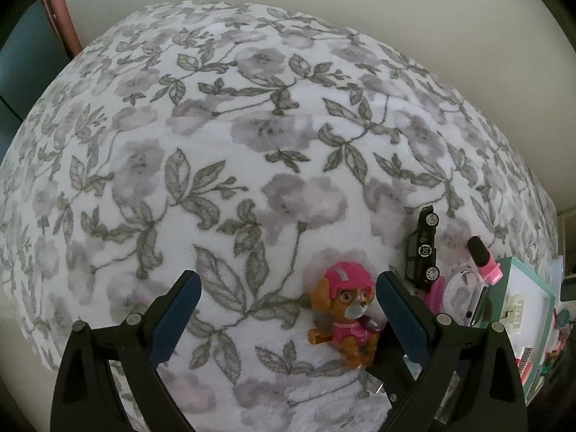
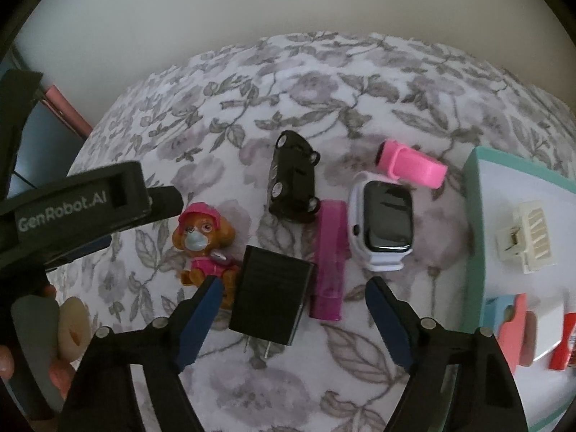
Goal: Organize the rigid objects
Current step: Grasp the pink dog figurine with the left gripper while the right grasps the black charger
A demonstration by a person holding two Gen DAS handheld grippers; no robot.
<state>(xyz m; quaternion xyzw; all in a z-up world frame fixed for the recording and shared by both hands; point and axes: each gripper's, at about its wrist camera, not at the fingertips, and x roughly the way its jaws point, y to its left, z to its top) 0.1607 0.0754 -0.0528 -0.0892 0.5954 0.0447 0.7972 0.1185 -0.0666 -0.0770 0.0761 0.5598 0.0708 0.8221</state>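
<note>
Left wrist view: my left gripper [image 1: 288, 318] hangs with its jaws spread wide and nothing between them, over the floral blanket [image 1: 223, 136]. The dog figure [image 1: 345, 318] in the pink helmet lies on the blanket just inside the right-hand finger, close enough that I cannot say whether it touches. My guess is I am lined up to take the dog. Further right lies the black toy car [image 1: 423, 248] on its side, wheels showing, and beyond it a pink clip [image 1: 484, 261], part of a white watch [image 1: 464, 289] and the teal-rimmed tray [image 1: 518, 288] at the bed's edge. The charger is not visible from here.

Right wrist view: my right gripper [image 2: 293, 309] is also wide and empty, straddling the black charger [image 2: 270, 302], which lies flat with its prongs toward the camera. A magenta case [image 2: 329, 259] lies just beside the charger, inside the same span. I judge the charger is the right hand's target. This view shows the row the left camera squeezes into its margin: dog figure [image 2: 205, 241], car [image 2: 293, 178], watch [image 2: 383, 219] face up, pink clip [image 2: 414, 165]. On the tray [image 2: 475, 194] I see a cream clip [image 2: 525, 237] and coloured pieces, so sorted items seem to go there. The left gripper's black body crosses the left edge; its tips are hidden here.
</note>
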